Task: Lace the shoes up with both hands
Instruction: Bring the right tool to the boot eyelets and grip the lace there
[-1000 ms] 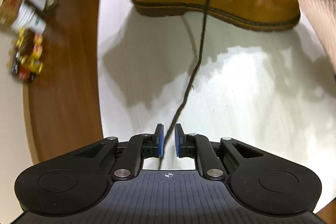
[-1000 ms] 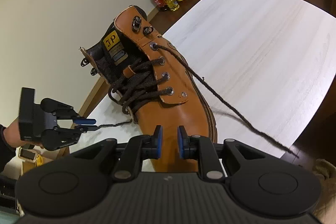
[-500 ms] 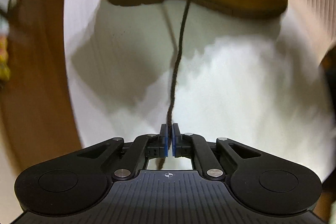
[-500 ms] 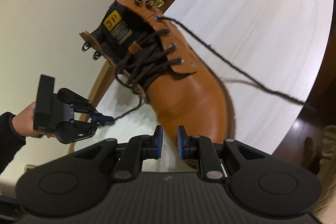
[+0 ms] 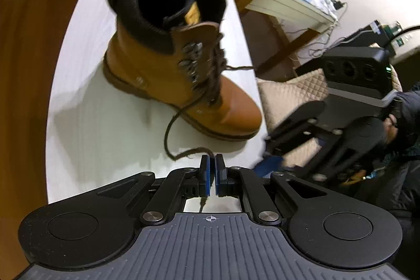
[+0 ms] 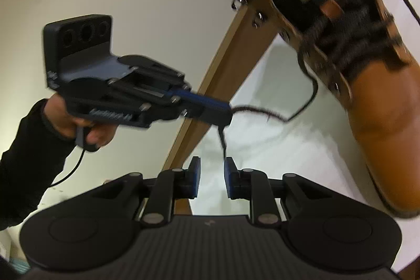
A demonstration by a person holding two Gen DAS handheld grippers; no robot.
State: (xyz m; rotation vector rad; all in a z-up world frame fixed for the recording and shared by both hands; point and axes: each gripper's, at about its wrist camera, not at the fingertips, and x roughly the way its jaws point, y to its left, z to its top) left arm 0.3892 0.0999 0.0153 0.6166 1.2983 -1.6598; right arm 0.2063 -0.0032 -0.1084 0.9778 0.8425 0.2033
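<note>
Raised since the earlier frame, the left gripper (image 6: pixel 225 115) stays clamped on the dark lace end (image 6: pixel 223 140), which dangles by the empty, opening right gripper (image 6: pixel 212 176); beyond, the tan boot (image 5: pixel 168 70) on the white table (image 5: pixel 78 122) shows lower eyelets laced, top hooks unthreaded, no knot.

The tan leather boot (image 5: pixel 181 75) stands upright on my white bench (image 5: pixel 105 143), black collar open. Its dark brown lace (image 5: pixel 173 127) crosses the eyelets, slack, one end running off the boot's side above the bench.
</note>
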